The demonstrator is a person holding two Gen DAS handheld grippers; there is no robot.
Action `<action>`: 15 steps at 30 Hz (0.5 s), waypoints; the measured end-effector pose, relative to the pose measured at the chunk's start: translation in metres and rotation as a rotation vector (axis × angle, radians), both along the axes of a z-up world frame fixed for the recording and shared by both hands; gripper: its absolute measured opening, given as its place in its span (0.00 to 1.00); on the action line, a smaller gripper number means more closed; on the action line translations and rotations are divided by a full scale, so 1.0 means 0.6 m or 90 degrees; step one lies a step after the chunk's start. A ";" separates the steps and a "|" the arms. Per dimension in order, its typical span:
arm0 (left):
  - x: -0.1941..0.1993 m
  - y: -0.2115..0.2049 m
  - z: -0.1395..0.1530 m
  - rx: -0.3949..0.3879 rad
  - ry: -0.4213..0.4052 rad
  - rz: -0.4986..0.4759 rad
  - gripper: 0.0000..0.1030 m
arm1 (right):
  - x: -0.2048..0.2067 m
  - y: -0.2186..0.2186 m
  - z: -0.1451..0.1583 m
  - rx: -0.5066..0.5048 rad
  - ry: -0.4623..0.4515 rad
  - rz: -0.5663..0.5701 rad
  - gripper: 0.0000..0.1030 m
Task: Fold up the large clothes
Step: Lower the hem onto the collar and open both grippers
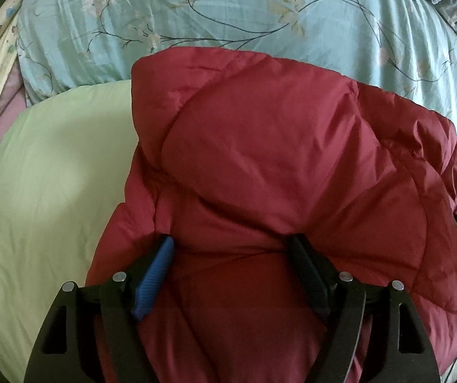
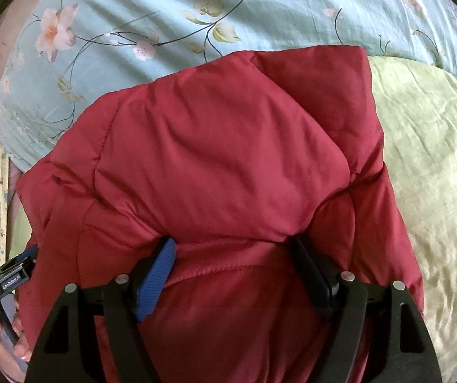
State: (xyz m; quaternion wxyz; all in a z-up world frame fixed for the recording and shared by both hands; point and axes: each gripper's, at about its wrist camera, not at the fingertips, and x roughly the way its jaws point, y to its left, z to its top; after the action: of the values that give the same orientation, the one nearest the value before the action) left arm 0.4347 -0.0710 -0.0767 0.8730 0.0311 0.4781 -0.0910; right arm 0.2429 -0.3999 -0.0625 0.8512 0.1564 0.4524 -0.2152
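The red padded jacket (image 1: 260, 166) lies bunched on the bed's green sheet (image 1: 46, 159), in front of a floral quilt (image 1: 228, 9). The left gripper (image 1: 231, 261) has a thick fold of it between wide-set jaws; the right gripper (image 2: 234, 265) likewise. A fold looks underway; next, both should carry the layer over together and lay it flat

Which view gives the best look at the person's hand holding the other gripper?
The right wrist view: the hand wraps the left gripper's handle at the lower left edge. The left wrist view shows only a dark sliver of the other gripper at its right edge, with no clear hand.
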 end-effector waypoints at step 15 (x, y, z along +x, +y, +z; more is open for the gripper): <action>-0.102 0.108 0.090 -0.111 -0.025 -0.017 0.83 | -0.102 0.034 0.083 -0.010 -0.065 0.015 0.76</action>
State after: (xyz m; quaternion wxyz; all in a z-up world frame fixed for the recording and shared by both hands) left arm 0.3735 -0.0063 -0.0230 0.8805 -0.0368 0.4505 -0.1430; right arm 0.1814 -0.3794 -0.0125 0.8770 0.1549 0.4084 -0.2002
